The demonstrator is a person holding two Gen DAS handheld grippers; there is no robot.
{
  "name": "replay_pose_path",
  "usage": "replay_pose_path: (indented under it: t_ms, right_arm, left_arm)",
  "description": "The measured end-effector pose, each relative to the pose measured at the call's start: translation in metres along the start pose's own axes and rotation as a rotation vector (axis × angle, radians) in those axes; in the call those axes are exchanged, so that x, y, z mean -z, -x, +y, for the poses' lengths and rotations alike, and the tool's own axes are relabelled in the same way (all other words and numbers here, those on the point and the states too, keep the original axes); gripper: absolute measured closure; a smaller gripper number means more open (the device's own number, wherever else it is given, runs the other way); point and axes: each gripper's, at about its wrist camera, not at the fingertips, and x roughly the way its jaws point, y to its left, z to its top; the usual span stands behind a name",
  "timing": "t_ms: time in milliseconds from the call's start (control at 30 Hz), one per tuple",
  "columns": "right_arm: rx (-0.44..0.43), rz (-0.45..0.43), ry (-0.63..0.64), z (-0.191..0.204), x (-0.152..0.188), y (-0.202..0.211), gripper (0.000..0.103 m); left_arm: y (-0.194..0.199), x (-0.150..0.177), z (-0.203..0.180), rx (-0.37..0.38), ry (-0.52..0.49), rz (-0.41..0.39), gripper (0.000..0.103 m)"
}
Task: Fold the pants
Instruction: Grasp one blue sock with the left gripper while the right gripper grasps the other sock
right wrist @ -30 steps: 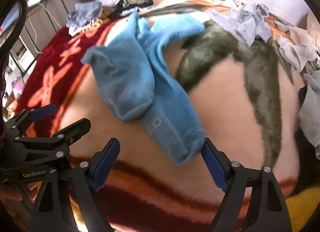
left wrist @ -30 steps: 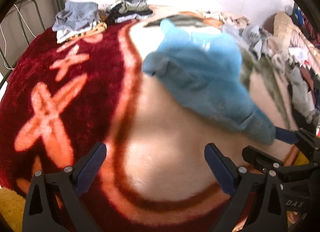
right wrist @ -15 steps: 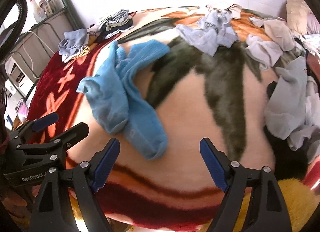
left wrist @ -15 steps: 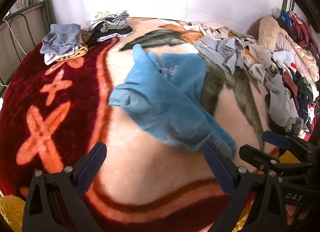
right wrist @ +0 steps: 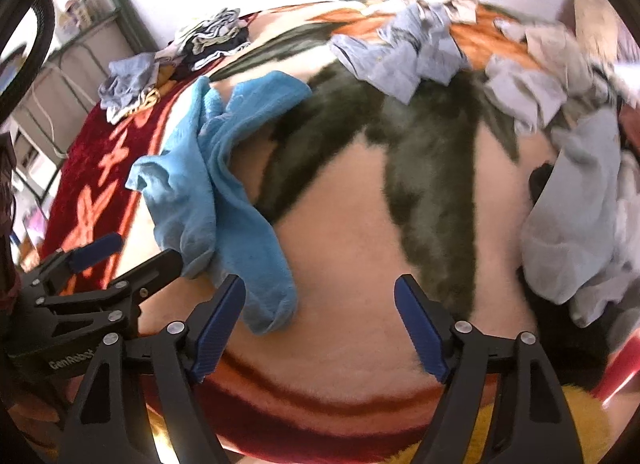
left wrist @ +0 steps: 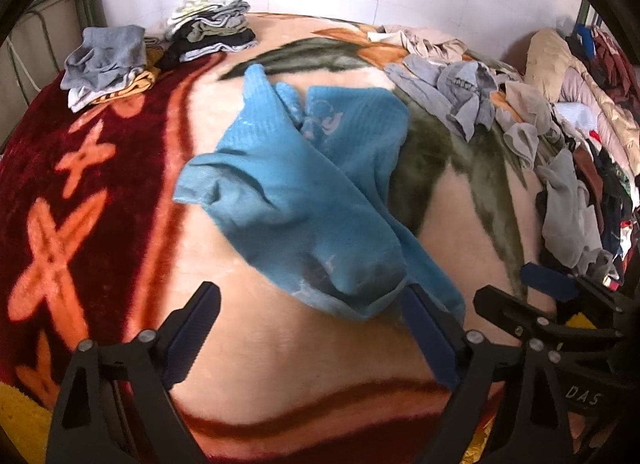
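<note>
- Pants (left wrist: 304, 200), bright blue and crumpled, lie on the fuzzy blanket (left wrist: 280, 356) on the bed
- Left gripper (left wrist: 308, 328) has its jaws spread wide and holds nothing; the near edge of the pants is just in front of its right finger
- Right gripper (right wrist: 320, 324) is spread wide too, holding nothing, with the pants beside its left finger
- Folded clothes (left wrist: 212, 30) sit far back; loose clothes (left wrist: 460, 84) lie on the right
</note>
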Motion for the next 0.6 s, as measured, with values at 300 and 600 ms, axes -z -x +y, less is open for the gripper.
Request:
replay_pose_path:
  t_ms: [300, 600]
  right_arm:
    - [-0.030, 0.031, -0.072, -0.014, 0.004, -0.012, 0.029]
    - [-0.034, 0.035, -0.076, -0.012, 0.002, -0.018, 0.031]
  left_arm:
    - [-0.023, -0.011, -0.016, -0.024, -0.031, 0.028, 0.012]
    - [-0.033, -0.014, -0.019, -0.017, -0.038, 0.056, 0.029]
